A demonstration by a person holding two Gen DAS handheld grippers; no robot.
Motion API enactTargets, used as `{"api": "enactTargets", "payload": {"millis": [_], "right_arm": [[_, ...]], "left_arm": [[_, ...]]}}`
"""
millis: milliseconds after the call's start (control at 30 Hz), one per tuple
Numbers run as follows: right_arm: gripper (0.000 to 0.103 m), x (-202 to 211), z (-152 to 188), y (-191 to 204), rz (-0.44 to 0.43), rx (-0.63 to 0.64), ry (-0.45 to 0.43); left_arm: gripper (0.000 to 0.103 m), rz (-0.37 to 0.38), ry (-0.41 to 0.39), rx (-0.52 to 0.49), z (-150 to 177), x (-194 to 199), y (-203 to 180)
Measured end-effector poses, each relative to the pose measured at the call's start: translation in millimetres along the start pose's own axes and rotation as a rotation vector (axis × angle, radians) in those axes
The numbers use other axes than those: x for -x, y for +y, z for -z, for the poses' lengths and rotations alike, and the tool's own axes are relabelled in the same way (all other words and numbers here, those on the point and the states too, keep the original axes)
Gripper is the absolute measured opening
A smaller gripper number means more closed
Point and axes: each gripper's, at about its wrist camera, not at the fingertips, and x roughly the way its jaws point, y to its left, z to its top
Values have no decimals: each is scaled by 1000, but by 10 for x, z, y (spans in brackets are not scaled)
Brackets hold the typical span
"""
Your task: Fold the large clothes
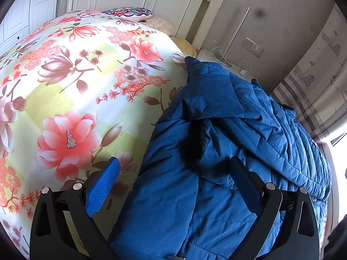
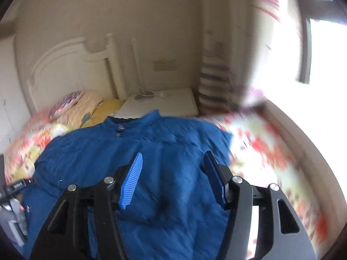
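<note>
Blue quilted jacket spread on the flowered bed, ready for folding.

The jacket is laid flat beneath both claws so its sides can be turned in. The left claw is held wide open over a bunched fold, gripping nothing; the right claw is parted above the chest, empty.

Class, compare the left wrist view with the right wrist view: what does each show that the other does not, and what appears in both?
Only the left wrist view shows the white wardrobe doors and the left gripper, open over the jacket's bunched fold.

Only the right wrist view shows the bright window, the jacket's collar snap and the right gripper, open.

Both show the blue quilted jacket on the floral bedspread, the white headboard and the nightstand.
</note>
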Motion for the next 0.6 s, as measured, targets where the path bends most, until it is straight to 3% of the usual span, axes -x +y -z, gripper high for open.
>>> {"api": "enactTargets", "payload": {"millis": [67, 167, 267, 367, 500, 600], "right_arm": [[59, -192, -18, 204, -1, 84, 32], [60, -683, 247, 278, 96, 162, 211], [61, -818, 390, 143, 46, 83, 222], [62, -837, 402, 151, 47, 97, 227], [62, -868, 401, 131, 32, 84, 227], [62, -801, 401, 113, 27, 77, 227]], "left_arm": [[97, 3, -2, 5, -2, 0, 7], [96, 1, -22, 16, -6, 39, 27], [96, -68, -170, 13, -59, 371, -39], [96, -5, -266, -88, -218, 703, -422], [99, 9, -252, -327, -412, 674, -1184], [99, 21, -130, -402, -518, 193, -1504]]}}
